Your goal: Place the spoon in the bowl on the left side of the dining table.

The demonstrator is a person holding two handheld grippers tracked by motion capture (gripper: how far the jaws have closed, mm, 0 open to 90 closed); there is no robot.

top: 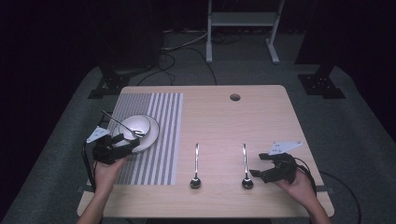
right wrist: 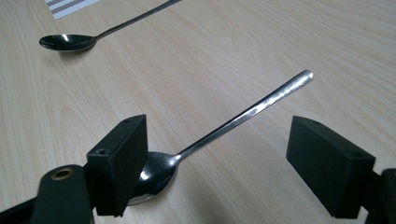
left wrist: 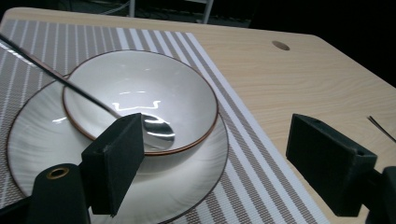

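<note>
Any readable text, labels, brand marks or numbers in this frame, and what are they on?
None can be read. The bowl, plate, striped placemat, three spoons and table are all unmarked. The grey plates on the left gripper and right gripper bear only dark dots, no characters.

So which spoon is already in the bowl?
The spoon by the left gripper: this spoon rests in the bowl. The other two spoons lie on bare table.

White bowl [left wrist: 140,88], thin brown rim, on white plate [left wrist: 187,182]. Placemat [top: 163,135] grey-white striped. Table [top: 261,121] pale wood grain. Spoons [right wrist: 219,126] silver. Floor [top: 364,154], frame edges, probably grey.
</note>
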